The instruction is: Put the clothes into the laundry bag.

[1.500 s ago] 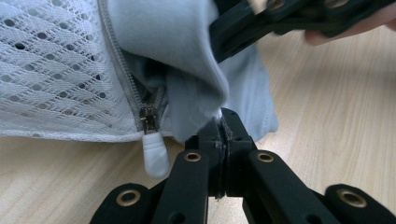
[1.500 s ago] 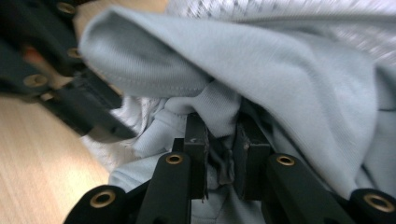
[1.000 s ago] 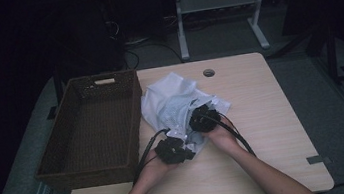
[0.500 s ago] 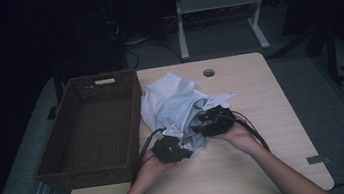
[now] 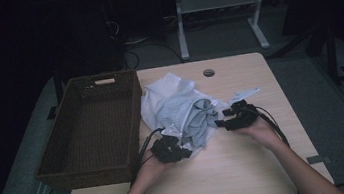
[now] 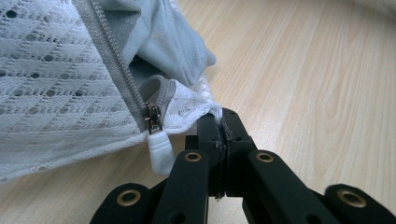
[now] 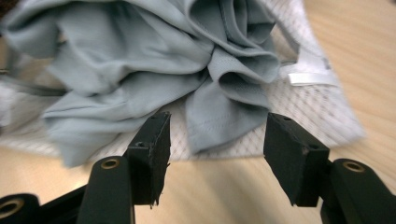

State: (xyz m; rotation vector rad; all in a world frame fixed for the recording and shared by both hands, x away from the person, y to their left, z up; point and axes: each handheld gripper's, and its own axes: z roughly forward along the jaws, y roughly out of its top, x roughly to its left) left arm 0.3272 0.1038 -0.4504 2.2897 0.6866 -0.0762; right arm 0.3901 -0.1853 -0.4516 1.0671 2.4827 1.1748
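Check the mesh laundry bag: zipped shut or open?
Open: the mesh bag's zipper is parted and grey garment spills out.

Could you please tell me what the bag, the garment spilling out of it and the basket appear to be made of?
Bag: white mesh fabric, probably synthetic, with regular holes and a grey zipper. Garment: soft grey knit, likely jersey, matte, with loose folds and a stitched hem. Basket: dark brown wicker or rattan-like weave; woven ribs show along its walls.
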